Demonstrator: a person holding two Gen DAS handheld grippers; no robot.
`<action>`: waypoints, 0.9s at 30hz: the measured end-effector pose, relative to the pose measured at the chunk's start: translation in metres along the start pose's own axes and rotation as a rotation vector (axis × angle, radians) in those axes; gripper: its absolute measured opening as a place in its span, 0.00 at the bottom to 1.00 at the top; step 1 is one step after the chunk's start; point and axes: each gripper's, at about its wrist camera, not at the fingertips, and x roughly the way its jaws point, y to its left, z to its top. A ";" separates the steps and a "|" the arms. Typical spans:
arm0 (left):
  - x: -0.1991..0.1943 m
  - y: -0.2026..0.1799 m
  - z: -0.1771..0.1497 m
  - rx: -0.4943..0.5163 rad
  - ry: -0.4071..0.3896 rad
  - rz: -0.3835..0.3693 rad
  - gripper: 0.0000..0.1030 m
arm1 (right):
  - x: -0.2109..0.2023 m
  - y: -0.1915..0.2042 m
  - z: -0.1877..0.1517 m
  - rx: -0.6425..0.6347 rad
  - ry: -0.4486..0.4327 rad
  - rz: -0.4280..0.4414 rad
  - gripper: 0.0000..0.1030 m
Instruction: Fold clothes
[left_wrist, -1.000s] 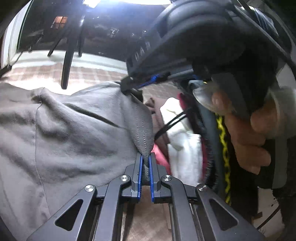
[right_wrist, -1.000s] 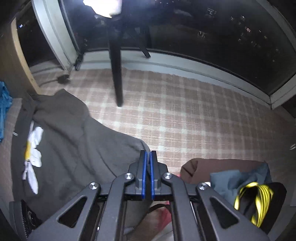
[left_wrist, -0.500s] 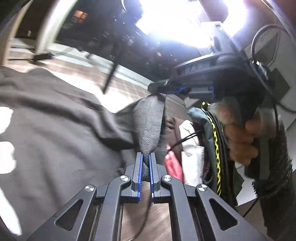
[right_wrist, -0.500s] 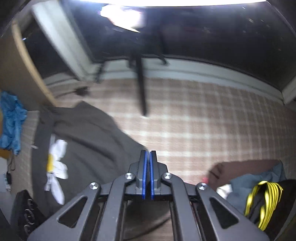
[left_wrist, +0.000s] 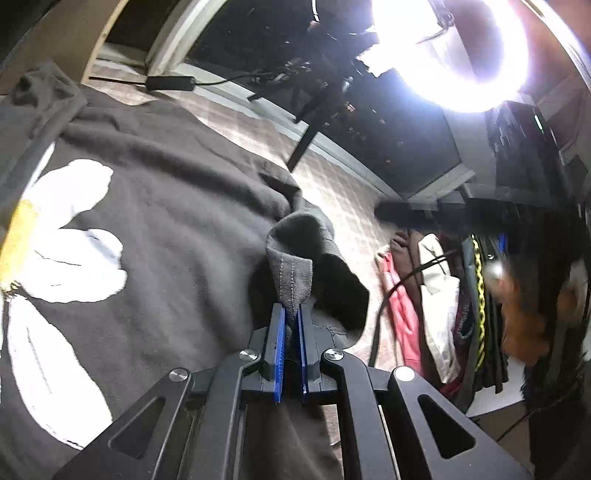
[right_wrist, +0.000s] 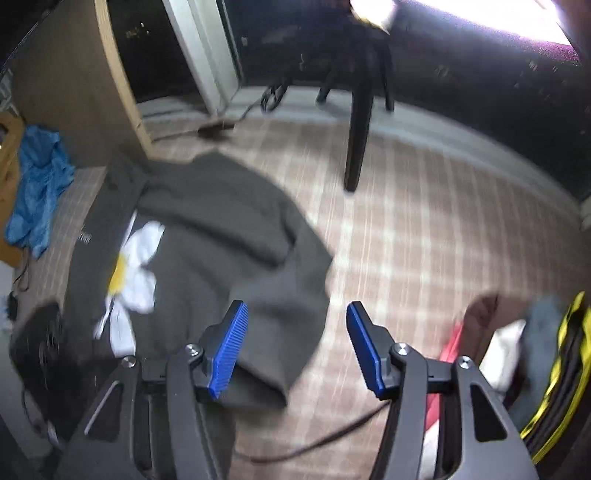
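1. Sweatshirt (right_wrist: 221, 236), dark grey with a daisy print, lies spread on the checked rug (right_wrist: 424, 236).
2. Left gripper (left_wrist: 291, 321) is clenched on its ribbed hem (left_wrist: 291, 280).
3. Right gripper (right_wrist: 295, 343) hangs released, jaws wide.
4. Folding looks underway; next, probably carry the hem across.

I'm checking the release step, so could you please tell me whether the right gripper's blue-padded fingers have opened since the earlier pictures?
Yes. The right gripper now stands wide open over the plaid carpet; earlier its pads were pressed together.
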 end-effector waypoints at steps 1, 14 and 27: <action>0.001 -0.002 0.001 0.005 0.002 0.001 0.06 | -0.003 0.003 -0.008 -0.033 -0.006 -0.004 0.53; -0.010 -0.029 0.002 0.059 -0.011 -0.002 0.06 | 0.037 0.021 -0.006 -0.180 0.010 -0.099 0.03; 0.017 -0.084 0.011 0.153 0.021 -0.111 0.06 | -0.042 -0.073 0.006 0.339 -0.183 0.283 0.02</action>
